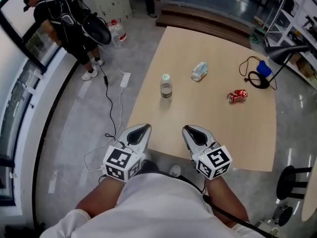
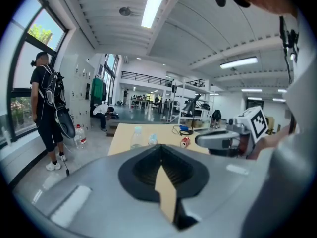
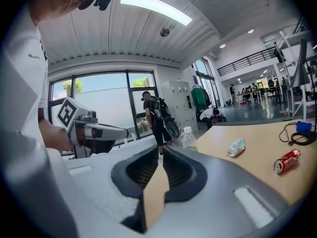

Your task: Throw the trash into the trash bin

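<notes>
On the light wooden table [image 1: 218, 128] stand an upright clear bottle [image 1: 166, 87], a crushed clear bottle [image 1: 199, 71] lying beyond it, and a red can [image 1: 237, 96] on its side to the right. No trash bin is visible in any view. My left gripper [image 1: 141, 129] hovers at the table's near edge, its jaws closed together and empty. Beside it, my right gripper [image 1: 190, 129] shows a narrow gap between its jaws with nothing in it. The right gripper view shows the bottle [image 3: 188, 139], crushed bottle [image 3: 236, 147] and can [image 3: 287, 161] ahead.
A black cable with a blue object [image 1: 260, 73] and a desk lamp [image 1: 287, 51] sit at the table's far right. A person with a backpack [image 1: 64, 19] stands at the far left. A power strip [image 1: 125, 79] lies on the floor. A black stool [image 1: 292, 182] is at the right.
</notes>
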`<action>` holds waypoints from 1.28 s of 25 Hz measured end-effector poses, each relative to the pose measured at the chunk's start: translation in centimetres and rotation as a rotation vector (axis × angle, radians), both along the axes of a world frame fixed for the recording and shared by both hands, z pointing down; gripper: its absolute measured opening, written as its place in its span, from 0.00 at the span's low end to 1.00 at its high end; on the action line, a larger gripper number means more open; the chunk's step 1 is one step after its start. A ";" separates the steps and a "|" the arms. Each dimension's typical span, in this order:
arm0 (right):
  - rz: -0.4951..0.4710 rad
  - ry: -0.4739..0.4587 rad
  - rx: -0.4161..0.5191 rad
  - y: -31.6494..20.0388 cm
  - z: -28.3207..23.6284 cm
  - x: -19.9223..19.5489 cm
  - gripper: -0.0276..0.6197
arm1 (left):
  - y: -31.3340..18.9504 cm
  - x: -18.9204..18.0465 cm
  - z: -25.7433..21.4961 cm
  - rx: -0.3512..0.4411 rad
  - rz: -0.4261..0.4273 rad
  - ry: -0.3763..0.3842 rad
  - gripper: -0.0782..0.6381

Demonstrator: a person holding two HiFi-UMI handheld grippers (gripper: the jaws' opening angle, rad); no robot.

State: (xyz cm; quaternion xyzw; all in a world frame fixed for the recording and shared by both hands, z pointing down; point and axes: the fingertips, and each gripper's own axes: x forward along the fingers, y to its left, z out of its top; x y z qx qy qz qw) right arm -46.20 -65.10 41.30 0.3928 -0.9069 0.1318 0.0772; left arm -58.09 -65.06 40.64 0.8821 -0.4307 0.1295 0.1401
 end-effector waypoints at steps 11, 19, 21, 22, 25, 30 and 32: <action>0.171 0.058 -0.001 -9.6 0.2 -3.4 0.29 | -6.7 -2.6 1.8 -0.039 0.112 0.017 0.12; 0.259 0.121 -0.019 -16.0 2.2 -4.1 0.34 | -9.6 -3.6 3.6 -0.084 0.183 0.033 0.12; 0.273 0.136 -0.027 -17.4 2.8 -4.0 0.37 | -10.1 -4.0 4.1 -0.100 0.185 0.033 0.12; 0.276 0.137 -0.032 -18.0 3.0 -4.1 0.38 | -10.2 -4.3 4.2 -0.108 0.184 0.033 0.12; 0.275 0.141 -0.043 -19.4 3.8 -4.4 0.40 | -10.5 -5.0 4.8 -0.127 0.179 0.033 0.12; 0.278 0.154 -0.056 -21.0 5.3 -4.8 0.41 | -10.4 -5.5 5.6 -0.143 0.175 0.034 0.12; 0.276 0.164 -0.041 -21.5 5.3 -5.1 0.41 | -10.3 -5.7 5.6 -0.147 0.174 0.035 0.12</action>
